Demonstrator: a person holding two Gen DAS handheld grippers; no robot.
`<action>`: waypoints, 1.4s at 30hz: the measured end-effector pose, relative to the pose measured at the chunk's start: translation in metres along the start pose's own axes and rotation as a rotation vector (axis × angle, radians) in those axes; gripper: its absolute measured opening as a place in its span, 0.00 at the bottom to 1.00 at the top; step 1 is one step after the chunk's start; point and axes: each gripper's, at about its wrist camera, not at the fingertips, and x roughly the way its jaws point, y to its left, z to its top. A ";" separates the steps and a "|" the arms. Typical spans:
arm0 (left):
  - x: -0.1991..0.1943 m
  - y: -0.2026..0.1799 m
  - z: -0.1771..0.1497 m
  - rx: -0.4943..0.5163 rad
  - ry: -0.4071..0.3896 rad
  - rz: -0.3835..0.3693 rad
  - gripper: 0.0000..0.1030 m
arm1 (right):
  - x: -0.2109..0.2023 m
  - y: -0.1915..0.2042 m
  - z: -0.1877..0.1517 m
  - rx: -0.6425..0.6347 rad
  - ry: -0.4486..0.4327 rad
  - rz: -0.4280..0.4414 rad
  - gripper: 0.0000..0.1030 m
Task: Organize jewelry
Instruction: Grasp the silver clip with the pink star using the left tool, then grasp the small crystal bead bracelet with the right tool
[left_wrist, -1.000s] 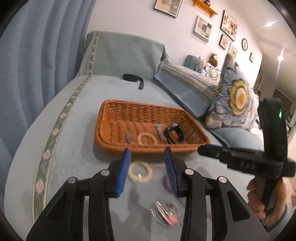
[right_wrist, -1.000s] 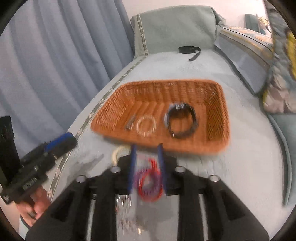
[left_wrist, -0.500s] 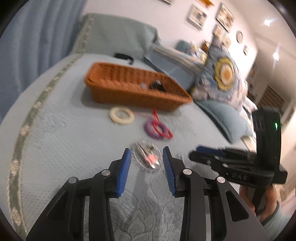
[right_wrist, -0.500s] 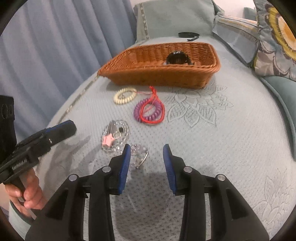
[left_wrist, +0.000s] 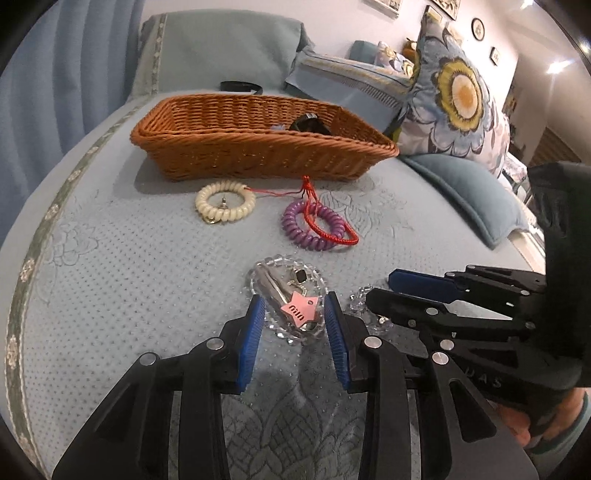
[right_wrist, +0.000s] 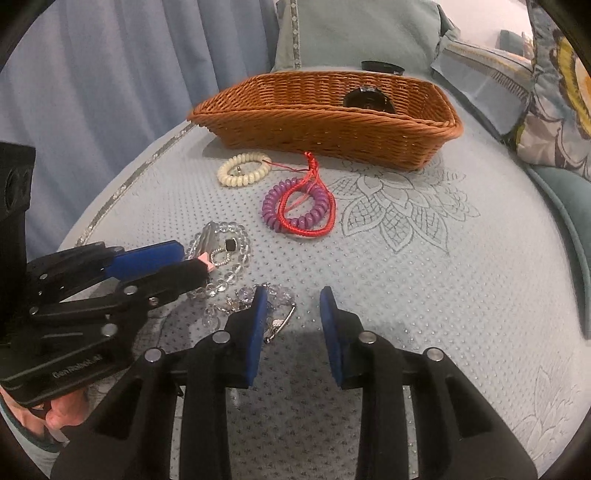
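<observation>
A brown wicker basket (left_wrist: 258, 155) stands on the bed and holds a black bracelet (left_wrist: 310, 123). In front of it lie a cream bead bracelet (left_wrist: 225, 203), a purple bead bracelet (left_wrist: 314, 225) and a red cord (left_wrist: 332, 236). My left gripper (left_wrist: 295, 314) is open, its jaws either side of a clear bead bracelet (left_wrist: 288, 269) with a pink star clip (left_wrist: 299, 310). My right gripper (right_wrist: 291, 306) is open just right of a second clear bead piece (right_wrist: 240, 299) with a silver clip.
The bed cover (right_wrist: 443, 258) is pale blue and quilted. Floral pillows (left_wrist: 458, 96) lie at the right. A black strap (left_wrist: 240, 86) lies behind the basket. A blue curtain (right_wrist: 110, 74) hangs at the left.
Both grippers pulled back from the basket and dropped low over the clear bead pieces. The red cord and purple bracelet now lie on the bed.
</observation>
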 end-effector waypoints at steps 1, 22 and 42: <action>0.001 -0.002 -0.001 0.009 0.002 0.011 0.31 | 0.000 0.000 0.000 -0.003 0.000 -0.003 0.26; -0.022 0.004 -0.001 0.000 -0.065 0.022 0.13 | 0.000 0.005 -0.003 -0.018 -0.001 -0.015 0.21; -0.023 0.027 -0.008 -0.071 0.001 0.037 0.13 | -0.034 -0.042 0.004 0.109 -0.041 0.055 0.03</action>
